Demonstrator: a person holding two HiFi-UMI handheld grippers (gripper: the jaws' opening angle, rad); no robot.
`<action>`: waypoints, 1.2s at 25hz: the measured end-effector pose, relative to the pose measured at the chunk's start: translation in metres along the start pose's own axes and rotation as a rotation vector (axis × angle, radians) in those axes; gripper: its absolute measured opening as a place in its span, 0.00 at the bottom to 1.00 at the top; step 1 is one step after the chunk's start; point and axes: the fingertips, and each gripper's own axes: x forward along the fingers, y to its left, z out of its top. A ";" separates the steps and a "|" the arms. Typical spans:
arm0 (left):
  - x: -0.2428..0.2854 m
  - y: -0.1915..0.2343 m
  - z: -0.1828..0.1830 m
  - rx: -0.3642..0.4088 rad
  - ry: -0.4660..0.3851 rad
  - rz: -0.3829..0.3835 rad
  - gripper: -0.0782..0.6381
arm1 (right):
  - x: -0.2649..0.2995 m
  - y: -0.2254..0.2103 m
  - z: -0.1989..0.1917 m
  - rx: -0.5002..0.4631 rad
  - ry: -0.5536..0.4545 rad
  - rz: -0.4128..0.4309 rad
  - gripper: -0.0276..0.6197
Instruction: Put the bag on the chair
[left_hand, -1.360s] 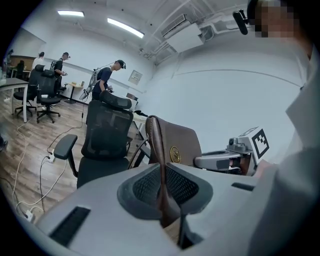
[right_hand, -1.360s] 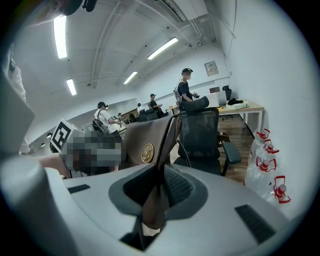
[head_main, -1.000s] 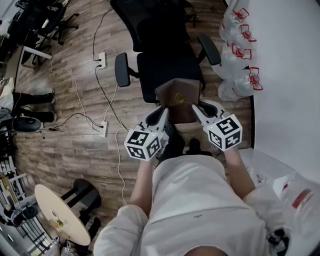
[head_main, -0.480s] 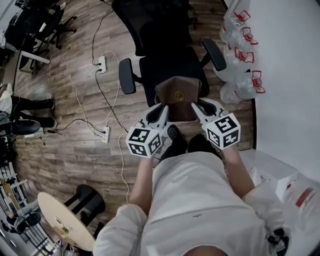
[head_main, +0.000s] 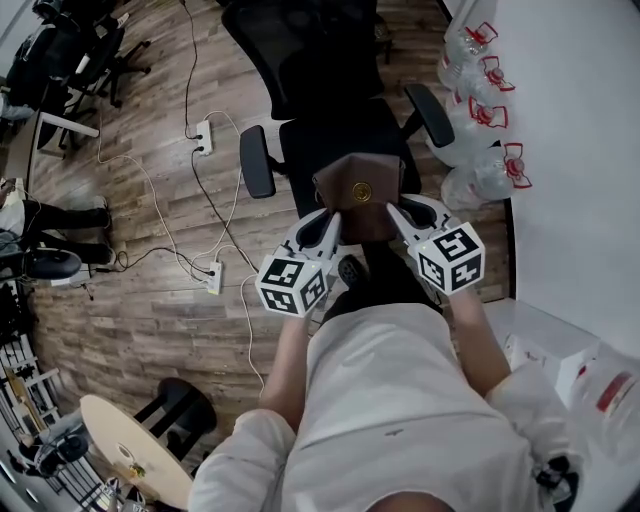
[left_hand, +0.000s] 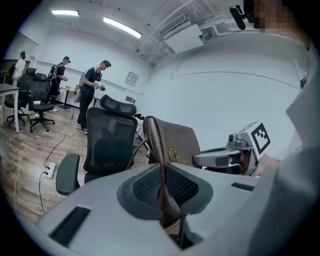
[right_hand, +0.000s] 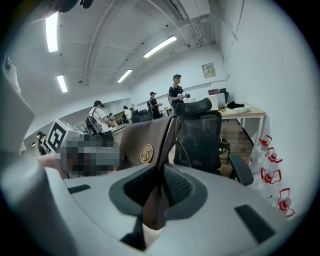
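A brown leather bag (head_main: 358, 190) with a round gold emblem hangs upright between my two grippers, over the front of the seat of a black office chair (head_main: 335, 135). My left gripper (head_main: 331, 222) is shut on the bag's left edge, and my right gripper (head_main: 394, 214) is shut on its right edge. In the left gripper view the bag's (left_hand: 176, 142) edge runs into the left gripper (left_hand: 164, 186), with the chair (left_hand: 107, 142) just behind. In the right gripper view the bag (right_hand: 145, 142) is pinched the same way by the right gripper (right_hand: 159, 192), beside the chair (right_hand: 200, 140).
Several clear water bottles (head_main: 482, 110) with red caps stand along the white wall on the right. Power strips and cables (head_main: 203, 128) lie on the wooden floor to the chair's left. A round wooden stool (head_main: 128, 452) stands at bottom left. People (left_hand: 93, 95) stand far off by other chairs.
Both grippers have carried the bag forward toward the chair, which now sits closer under it. The grip on the bag is unchanged.
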 end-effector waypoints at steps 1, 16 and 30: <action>0.001 0.001 0.001 -0.001 0.004 -0.001 0.15 | 0.002 -0.001 0.000 0.003 0.003 0.001 0.13; 0.036 0.034 0.020 -0.013 0.027 0.018 0.15 | 0.042 -0.029 0.021 0.005 0.031 0.039 0.13; 0.093 0.078 0.051 -0.042 0.077 0.080 0.15 | 0.102 -0.081 0.054 0.008 0.083 0.110 0.13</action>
